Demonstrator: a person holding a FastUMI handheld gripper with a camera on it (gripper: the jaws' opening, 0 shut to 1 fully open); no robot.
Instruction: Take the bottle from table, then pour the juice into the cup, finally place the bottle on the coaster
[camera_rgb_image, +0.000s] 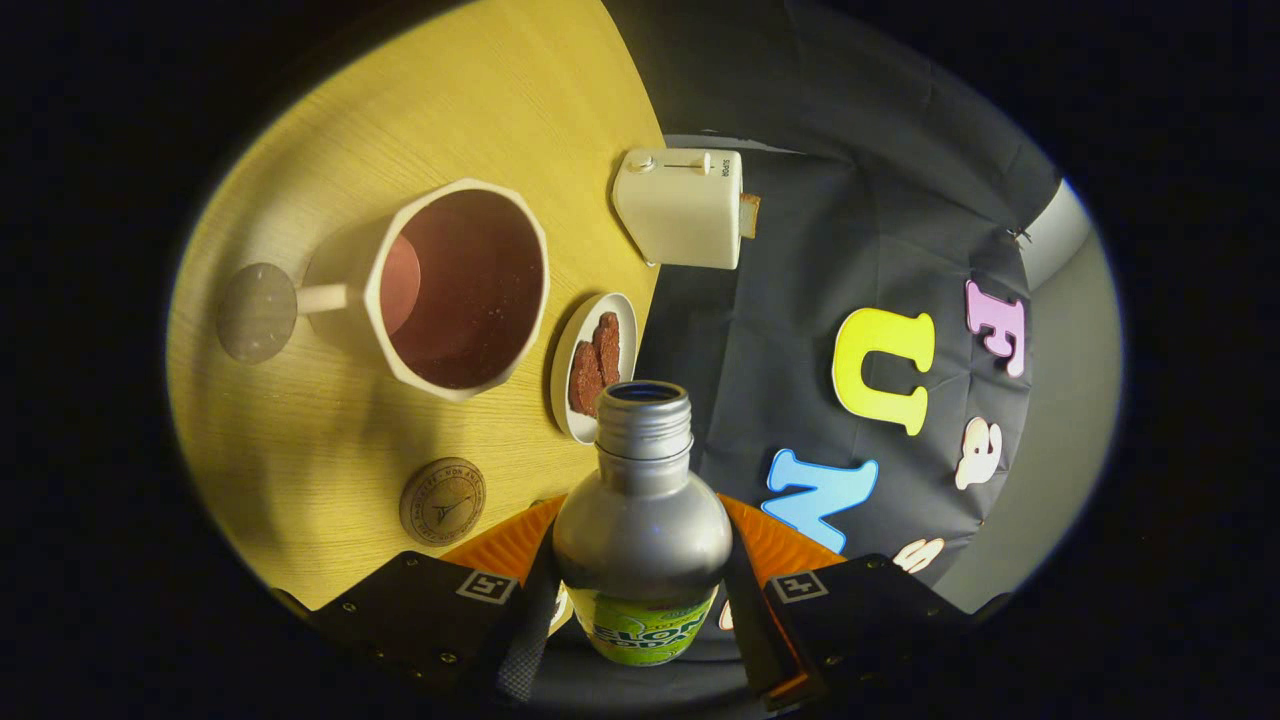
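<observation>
Jaws clamped on the silver metal bottle with the green label (642, 520), one finger (527, 620) pressed to each flank of the rounded body just below the shoulder, the gripper (640, 630) tipped so that the worktop appears steeply slanted. Uncapped threaded neck aimed forward, open mouth dark, liquid level impossible to read. Probably smooth, stiff and somewhat slippery under the pads, the thin metal wall likely to resist squeezing better than plastic; weight hard to judge, and apt to shift as juice runs toward the neck. Grip best kept on the widest part of the body, above the label, well clear of the narrow neck. Just beyond the bottle mouth, a small white dish holding dark reddish-brown slices (594, 366). Beside that dish, the large cream faceted cup with a dark red inside (458, 290), handle turned away from the dish, no clear pool of juice discernible within, so pouring judged still to come. Past the handle, a flat grey round disc (257, 312) lying on the pale yellow wooden worktop (330, 180). Nearer the fingers, a round brown coaster with a stamped emblem (442, 501), lying apart from the cup and bare, ready as the final resting spot. Farther off, at the worktop edge, a small cream toaster with a slice of bread poking out (680, 207).
</observation>
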